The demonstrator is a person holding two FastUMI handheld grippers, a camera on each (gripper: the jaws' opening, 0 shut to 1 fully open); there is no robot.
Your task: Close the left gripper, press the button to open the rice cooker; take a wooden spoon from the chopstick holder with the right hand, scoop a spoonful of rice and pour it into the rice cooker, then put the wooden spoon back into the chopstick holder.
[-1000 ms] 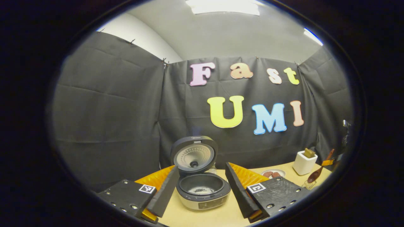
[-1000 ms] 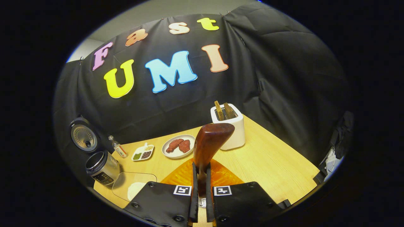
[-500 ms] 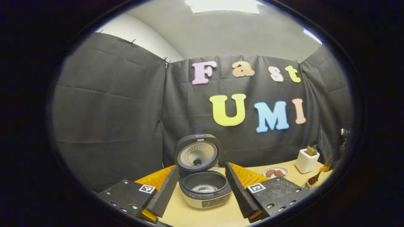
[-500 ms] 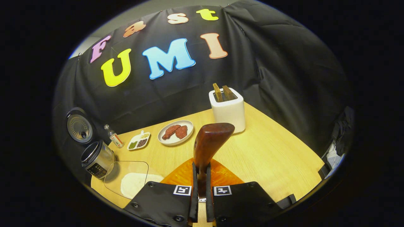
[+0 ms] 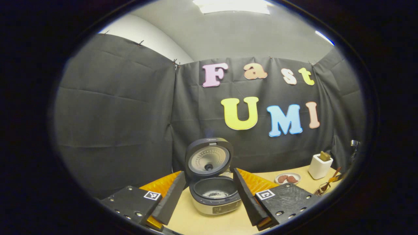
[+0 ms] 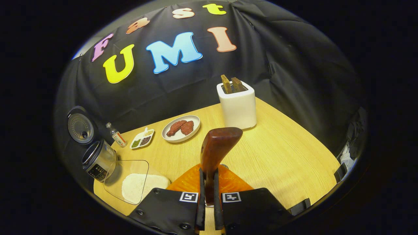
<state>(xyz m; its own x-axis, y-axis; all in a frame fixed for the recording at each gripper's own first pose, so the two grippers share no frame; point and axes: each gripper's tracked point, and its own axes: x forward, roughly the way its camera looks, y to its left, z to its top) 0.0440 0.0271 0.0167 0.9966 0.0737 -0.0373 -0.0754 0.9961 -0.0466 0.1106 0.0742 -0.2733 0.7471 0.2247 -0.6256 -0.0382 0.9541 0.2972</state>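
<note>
The rice cooker stands with its lid raised and a few dark grains in its pot. My left gripper is open, one finger on each side of the cooker and short of it. My right gripper is shut on the handle of the wooden spoon, whose bowl points up and forward. Beyond the spoon stands the white chopstick holder with two wooden utensils in it. White rice lies in a clear tray at the lower left, beside the rice cooker. The right gripper with the spoon sits at the far right.
A plate of meat, a small divided dish of seasonings and a little bottle sit along the back of the wooden table. The black cloth wall runs close behind the cooker and the holder. The holder stands at the table's right.
The right gripper has carried the spoon nearer the chopstick holder and tipped down, so more table and rice show. The left gripper view has drifted left; the cooker sits further right.
</note>
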